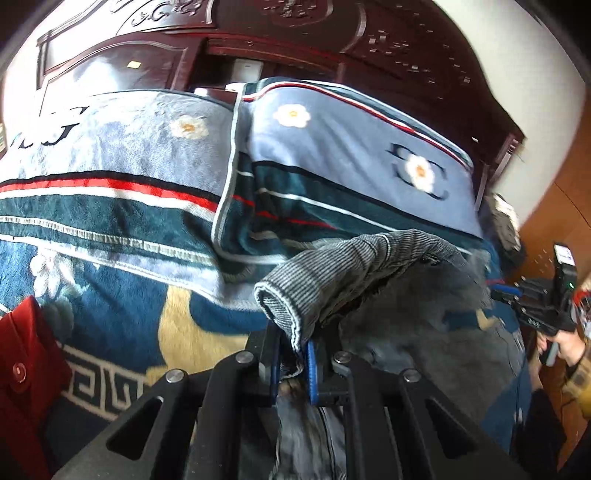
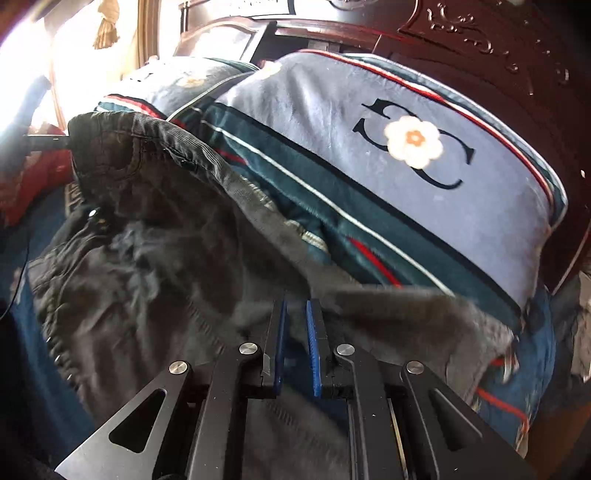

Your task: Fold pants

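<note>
Grey corduroy pants (image 1: pixel 354 266) with a fleecy lining hang between my two grippers above a bed. My left gripper (image 1: pixel 293 349) is shut on one end of the ribbed waistband, which folds over its blue pads. My right gripper (image 2: pixel 295 314) is shut on the other end of the waistband of the pants (image 2: pixel 155 258); the fabric stretches from it up and to the left. The right gripper also shows at the right edge of the left wrist view (image 1: pixel 506 295), held by a hand. The left gripper's tip shows at the far left of the right wrist view (image 2: pixel 64 142).
Two blue pillows with flower prints (image 1: pixel 354 147) (image 2: pixel 388 166) lie against a dark carved wooden headboard (image 1: pixel 295 33). A blue patterned blanket (image 1: pixel 147 314) covers the bed. A red cloth item (image 1: pixel 26 350) lies at the left.
</note>
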A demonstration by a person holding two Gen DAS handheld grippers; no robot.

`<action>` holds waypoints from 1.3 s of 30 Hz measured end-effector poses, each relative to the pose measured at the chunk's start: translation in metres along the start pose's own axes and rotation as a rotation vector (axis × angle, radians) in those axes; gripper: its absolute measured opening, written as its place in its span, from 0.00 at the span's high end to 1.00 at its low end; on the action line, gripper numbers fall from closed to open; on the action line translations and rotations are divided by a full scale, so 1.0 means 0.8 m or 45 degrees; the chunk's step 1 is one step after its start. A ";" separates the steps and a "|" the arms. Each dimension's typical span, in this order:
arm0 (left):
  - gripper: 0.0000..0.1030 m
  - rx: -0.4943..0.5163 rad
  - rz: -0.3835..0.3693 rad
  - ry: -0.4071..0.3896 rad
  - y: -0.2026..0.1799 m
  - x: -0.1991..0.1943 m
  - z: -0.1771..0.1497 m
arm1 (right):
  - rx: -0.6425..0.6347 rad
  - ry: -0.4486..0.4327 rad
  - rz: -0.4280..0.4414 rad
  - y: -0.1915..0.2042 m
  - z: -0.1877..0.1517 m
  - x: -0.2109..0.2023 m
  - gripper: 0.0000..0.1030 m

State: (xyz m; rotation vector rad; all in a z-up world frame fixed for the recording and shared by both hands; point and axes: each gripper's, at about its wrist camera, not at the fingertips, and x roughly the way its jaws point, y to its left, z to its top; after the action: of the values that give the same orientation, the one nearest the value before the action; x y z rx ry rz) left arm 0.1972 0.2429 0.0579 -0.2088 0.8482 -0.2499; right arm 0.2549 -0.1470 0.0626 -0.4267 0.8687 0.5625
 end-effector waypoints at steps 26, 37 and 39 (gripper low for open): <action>0.87 0.097 0.036 0.044 -0.027 -0.018 -0.037 | -0.317 0.101 -0.282 0.069 0.003 0.084 0.94; 0.87 0.205 0.009 0.101 -0.035 -0.066 -0.081 | -0.216 -0.007 -0.142 0.117 -0.056 -0.027 0.94; 0.87 0.224 0.007 0.121 -0.035 -0.071 -0.095 | -0.178 -0.011 -0.106 0.136 -0.069 -0.033 0.94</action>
State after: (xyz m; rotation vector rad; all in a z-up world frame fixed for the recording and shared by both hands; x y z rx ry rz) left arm 0.0997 0.2269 0.0574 -0.0299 0.9154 -0.3294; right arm 0.1413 -0.1009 0.0389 -0.5848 0.8021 0.5499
